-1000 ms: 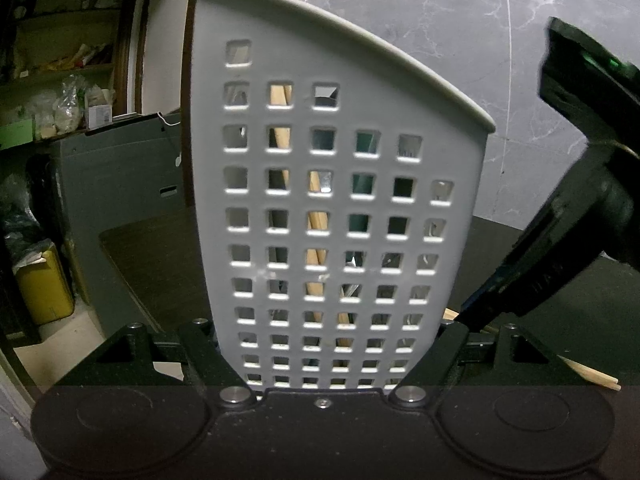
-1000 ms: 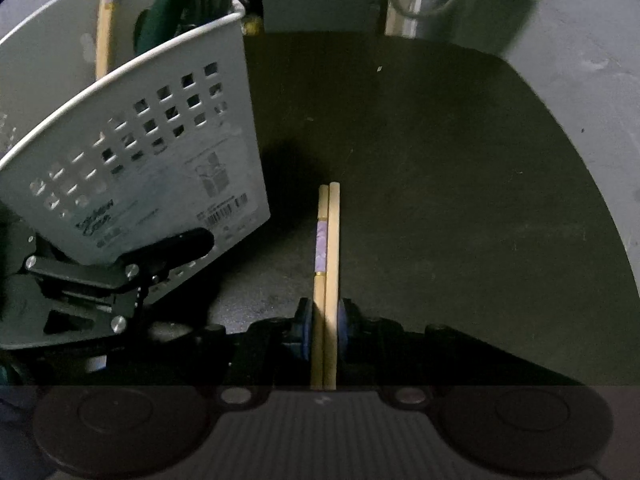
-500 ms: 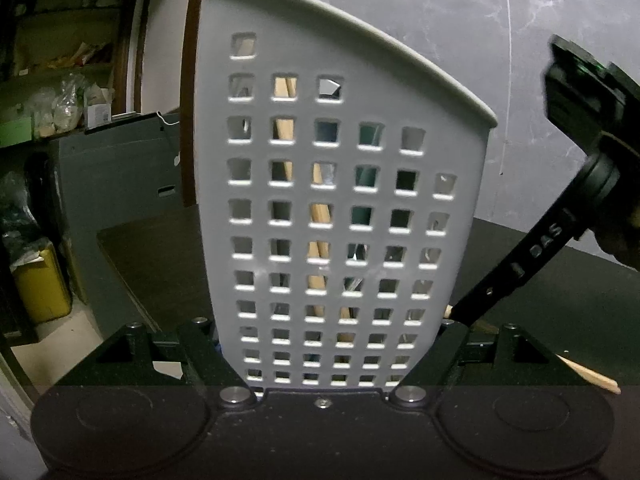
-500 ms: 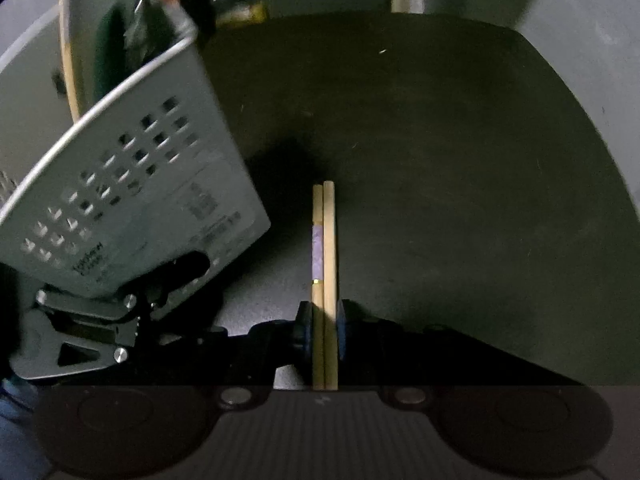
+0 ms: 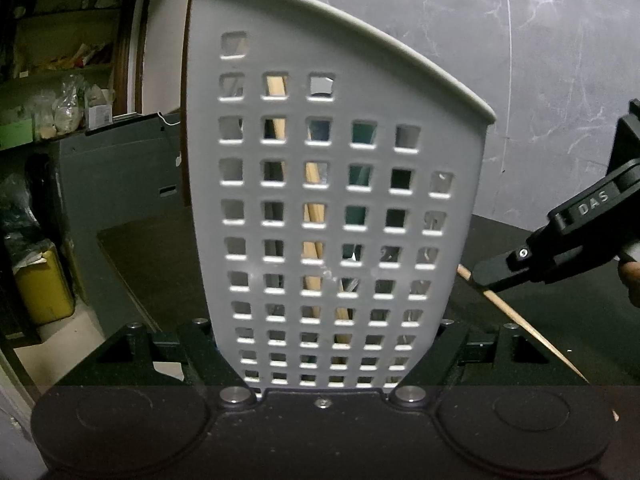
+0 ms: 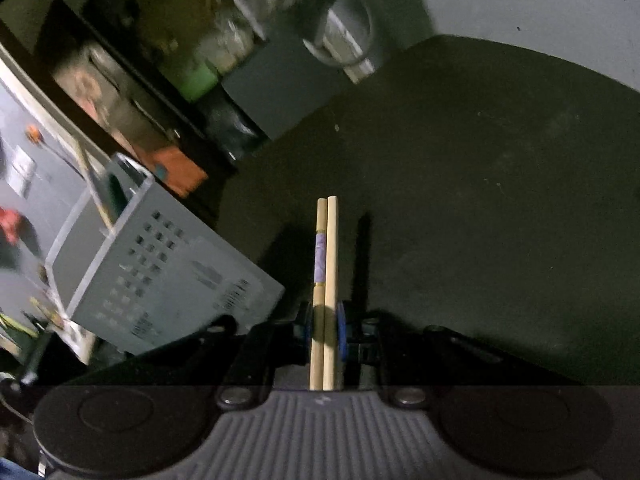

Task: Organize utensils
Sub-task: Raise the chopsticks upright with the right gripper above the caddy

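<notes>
Dark table (image 6: 500, 200) fills the far right of the right wrist view; grey marbled wall (image 5: 520, 40) behind.

White perforated utensil holder (image 5: 336, 208) stands upright, clamped by its lower sides between the left gripper (image 5: 332, 344) fingers. Wooden and dark green pieces show through its square holes. From the right wrist it appears tilted at the near left, motion-blurred.

Right gripper (image 6: 324, 320) pinches a pair of wooden chopsticks (image 6: 328, 248) side by side between blue pads, tips pointing away over the table. One chopstick carries a purple patterned band.
</notes>
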Motion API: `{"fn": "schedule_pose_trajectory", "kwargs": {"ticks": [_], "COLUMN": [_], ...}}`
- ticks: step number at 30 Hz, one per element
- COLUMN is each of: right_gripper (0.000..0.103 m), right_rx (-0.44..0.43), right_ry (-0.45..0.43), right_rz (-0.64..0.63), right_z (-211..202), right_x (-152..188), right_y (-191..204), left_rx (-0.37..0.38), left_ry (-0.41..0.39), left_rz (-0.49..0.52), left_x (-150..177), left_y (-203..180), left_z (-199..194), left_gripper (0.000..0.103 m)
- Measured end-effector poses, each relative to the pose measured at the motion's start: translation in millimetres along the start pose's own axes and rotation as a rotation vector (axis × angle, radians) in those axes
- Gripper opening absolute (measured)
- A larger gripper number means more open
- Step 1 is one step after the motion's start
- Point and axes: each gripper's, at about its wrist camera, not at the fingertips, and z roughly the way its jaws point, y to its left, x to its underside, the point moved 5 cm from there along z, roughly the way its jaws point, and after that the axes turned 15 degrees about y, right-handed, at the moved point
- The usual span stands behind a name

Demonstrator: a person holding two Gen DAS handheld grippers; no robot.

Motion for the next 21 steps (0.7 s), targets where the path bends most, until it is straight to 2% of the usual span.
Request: {"fn": "schedule_pose_trajectory", "kwargs": {"ticks": [9, 21], "right_gripper": [0.014, 0.014], "right_rx": [-0.199, -0.318], "right_ry": [-0.125, -0.166], "right_rz": [0.083, 0.149], "right_z": [-0.1, -1.2], "right_x": [7.1, 15.0], "right_y": [-21.5, -30.3], "left_rx": [-0.003, -0.003], "left_ry": [0.003, 0.003], "left_rz": [0.003, 0.003], "left_x": [-1.6, -1.6], "left_y": [-2.2, -2.2], "left_z": [-0.2, -0.2], "left_gripper": [0.078, 0.078]}}
